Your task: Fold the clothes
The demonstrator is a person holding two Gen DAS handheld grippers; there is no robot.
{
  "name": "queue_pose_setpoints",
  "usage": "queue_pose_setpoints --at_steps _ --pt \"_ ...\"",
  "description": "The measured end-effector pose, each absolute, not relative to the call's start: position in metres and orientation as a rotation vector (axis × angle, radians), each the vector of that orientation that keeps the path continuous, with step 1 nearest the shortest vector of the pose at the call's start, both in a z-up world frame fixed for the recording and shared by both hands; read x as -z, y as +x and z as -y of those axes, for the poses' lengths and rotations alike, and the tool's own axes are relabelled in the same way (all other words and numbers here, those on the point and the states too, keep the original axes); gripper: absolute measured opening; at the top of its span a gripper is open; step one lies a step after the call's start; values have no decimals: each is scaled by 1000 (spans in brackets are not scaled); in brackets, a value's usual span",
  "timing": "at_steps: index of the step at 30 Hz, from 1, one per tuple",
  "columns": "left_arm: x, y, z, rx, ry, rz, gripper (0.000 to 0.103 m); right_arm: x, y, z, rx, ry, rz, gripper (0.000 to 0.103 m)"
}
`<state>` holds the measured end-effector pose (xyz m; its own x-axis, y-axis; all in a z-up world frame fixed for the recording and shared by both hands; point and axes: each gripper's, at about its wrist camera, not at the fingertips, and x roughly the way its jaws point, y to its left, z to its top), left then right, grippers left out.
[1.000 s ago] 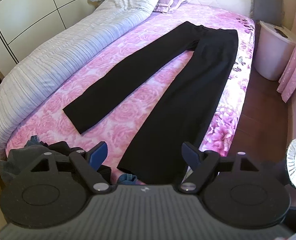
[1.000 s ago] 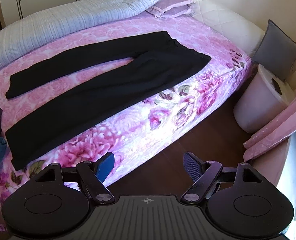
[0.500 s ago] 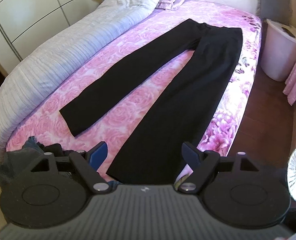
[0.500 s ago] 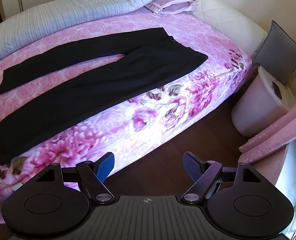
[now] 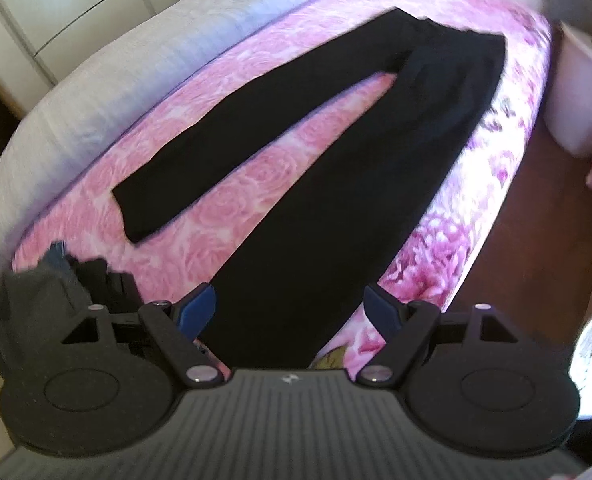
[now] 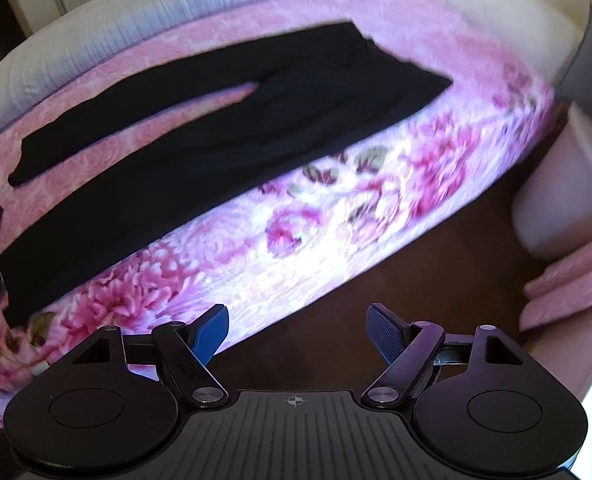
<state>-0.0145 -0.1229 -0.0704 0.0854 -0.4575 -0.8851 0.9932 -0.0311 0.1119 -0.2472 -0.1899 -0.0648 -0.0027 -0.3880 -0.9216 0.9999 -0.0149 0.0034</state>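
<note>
Black trousers (image 5: 335,184) lie flat on the pink floral bed (image 5: 224,216), legs spread in a V, waist at the far end. They also show in the right wrist view (image 6: 200,152). My left gripper (image 5: 292,310) is open and empty, just above the hem of the nearer leg. My right gripper (image 6: 297,330) is open and empty, over the brown floor (image 6: 395,264) beside the bed's side.
A pile of dark clothes (image 5: 56,292) lies at the bed's near left corner. A grey-white duvet (image 5: 108,72) runs along the far side. A white bin (image 5: 575,92) and pink curtain (image 6: 567,276) stand to the right on the floor.
Both grippers have moved closer to the bed; the trouser hem now reaches between the left fingers. The right view has swung left and nearer the bed's side. Both stay open.
</note>
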Motion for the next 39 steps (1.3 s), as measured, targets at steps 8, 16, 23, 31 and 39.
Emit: queue_pose_setpoints --at_steps 8,16,23,31,39 --pt "140 -40 116 1507 1153 -578 75 87 -266 244 1367 801 -916 79" --pt "243 -69 117 1487 1413 -494 47 111 -280 292 1310 556 -1091 79" --pt "298 -71 129 1317 1525 -498 43 150 -297 340 1172 365 -1182 79" --pt "303 -56 166 1167 1536 -610 4 213 -355 407 927 -32 -1304 79" --pt "298 -37 196 1042 1494 -715 4 302 -474 471 640 -679 -1498 79"
